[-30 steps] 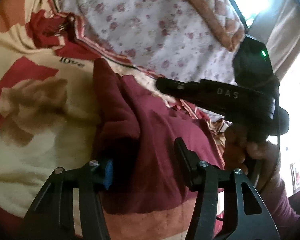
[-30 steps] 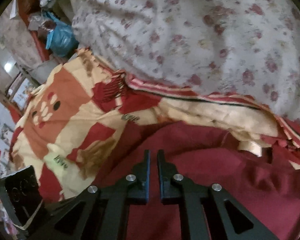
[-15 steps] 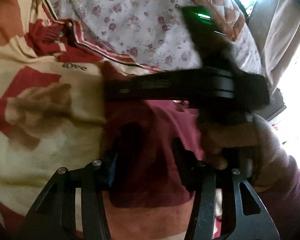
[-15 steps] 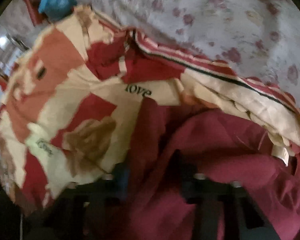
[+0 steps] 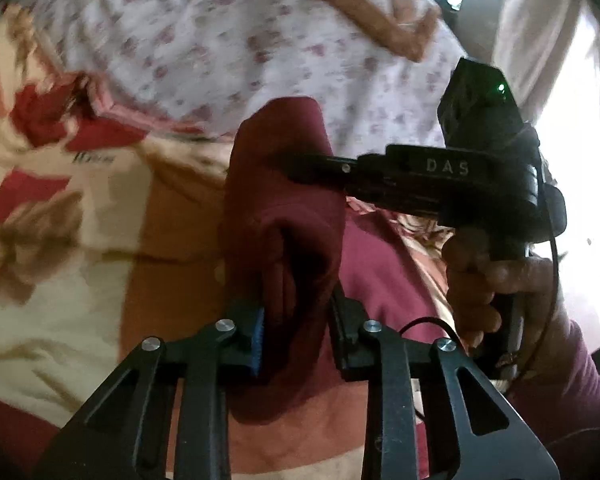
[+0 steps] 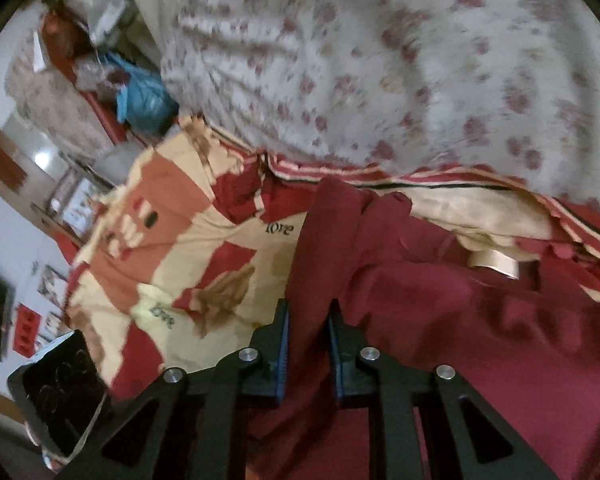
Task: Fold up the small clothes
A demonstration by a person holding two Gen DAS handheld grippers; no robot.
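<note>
Maroon garment [image 5: 288,216] bunched between jaws of both left gripper [image 5: 298,330] and right gripper [image 6: 306,350], lifted off bed [image 6: 204,264]; fold barely started, no neat crease visible.

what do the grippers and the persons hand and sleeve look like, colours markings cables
Both grippers, the left gripper and right gripper, are black, with triangular cutouts, silver screws and blue ribbed pads. The right one's body reads "DAS", shows a green light and trails a black cable. The bare hand has a maroon sleeve.

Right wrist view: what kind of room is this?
Probably a bedroom at home: a cream-and-red patterned bedsheet, a white floral quilt heaped behind it, and framed pictures on the wall.
</note>
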